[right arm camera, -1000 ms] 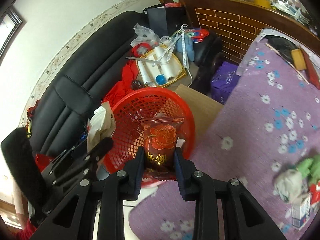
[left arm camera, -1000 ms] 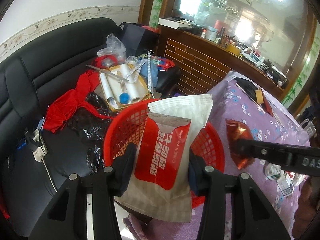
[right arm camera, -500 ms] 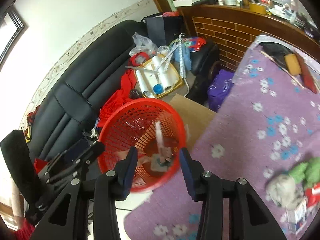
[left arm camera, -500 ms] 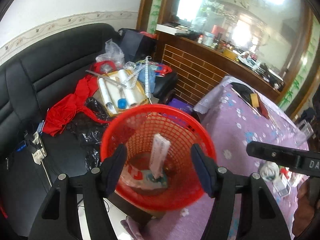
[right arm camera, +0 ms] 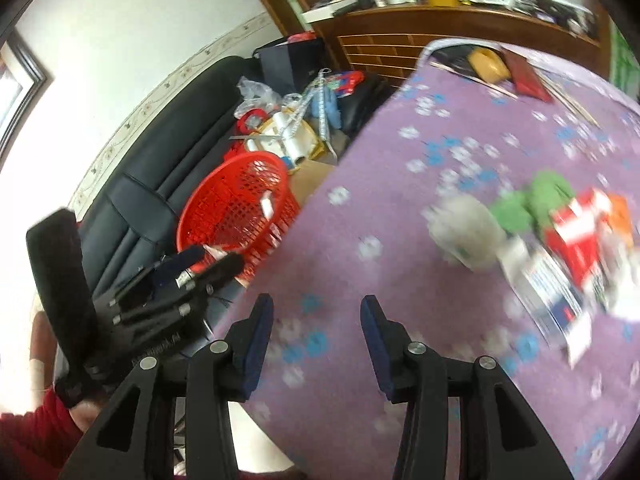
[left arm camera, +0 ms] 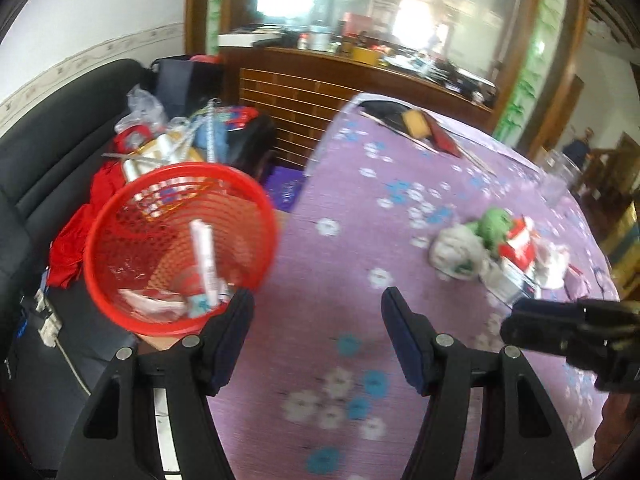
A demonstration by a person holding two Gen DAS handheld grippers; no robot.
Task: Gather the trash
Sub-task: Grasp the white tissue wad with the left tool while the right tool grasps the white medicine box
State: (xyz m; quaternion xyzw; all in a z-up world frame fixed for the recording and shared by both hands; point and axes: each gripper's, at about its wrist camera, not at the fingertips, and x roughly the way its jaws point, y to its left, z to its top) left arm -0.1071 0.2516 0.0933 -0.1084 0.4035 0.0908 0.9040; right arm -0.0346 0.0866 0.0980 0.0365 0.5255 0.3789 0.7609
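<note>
A red mesh basket [left arm camera: 120, 200] stands left of the table and holds a white packet [left arm camera: 204, 256] and other wrappers; it also shows in the right wrist view [right arm camera: 192, 216]. A heap of trash lies on the purple flowered tablecloth [left arm camera: 360, 208]: a grey-white crumpled wad [left arm camera: 456, 252], green crumpled paper [left arm camera: 496, 224], a red and white carton [left arm camera: 520, 244]. The heap shows blurred in the right wrist view [right arm camera: 560, 232]. My left gripper [left arm camera: 316, 320] is open and empty over the cloth. My right gripper [right arm camera: 316, 324] is open and empty, left of the heap.
A black sofa [left arm camera: 36, 152] behind the basket carries red cloth, bags and a tray of white rolls [right arm camera: 292, 140]. A brick-patterned wooden counter [left arm camera: 304, 88] stands behind the table. A yellow block and a red book [right arm camera: 524, 76] lie at the table's far end.
Both grippers have let their packets drop into the basket, opened, and swung right from above the basket to over the tablecloth, toward the heap.
</note>
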